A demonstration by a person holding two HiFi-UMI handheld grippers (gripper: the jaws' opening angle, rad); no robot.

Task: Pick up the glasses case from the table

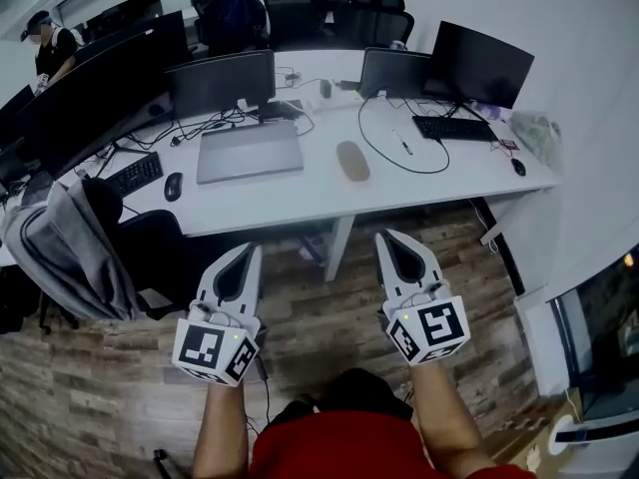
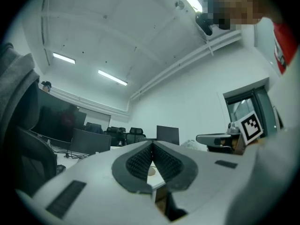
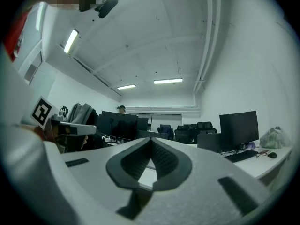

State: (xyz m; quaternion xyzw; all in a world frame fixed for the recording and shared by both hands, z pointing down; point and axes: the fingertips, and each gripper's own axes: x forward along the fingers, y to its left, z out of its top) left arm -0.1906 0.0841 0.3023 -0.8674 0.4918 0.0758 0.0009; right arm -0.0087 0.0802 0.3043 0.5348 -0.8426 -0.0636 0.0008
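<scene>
Pickup looks not yet begun: the taupe oval glasses case (image 1: 352, 161) lies flat on the white desk (image 1: 439, 183), towards its near edge, just right of a closed silver laptop (image 1: 250, 151) and untouched. Both tools hover on the near side of the desk, over the wood-plank floor (image 1: 329, 317), well apart from the case. The left gripper (image 1: 252, 251) has its ribbed pads pressed together with nothing between them. The right gripper (image 1: 384, 239) is likewise closed and empty, and both point roughly level toward the desk. The right one sits more in line with the case, so it seems the likelier to reach. Its jaws would have to spread first, and since the case lies with its long axis running near to far, a pinch would best span its narrow width. A thin black cable (image 1: 399, 168) loops just right of the case — something to avoid snagging.
</scene>
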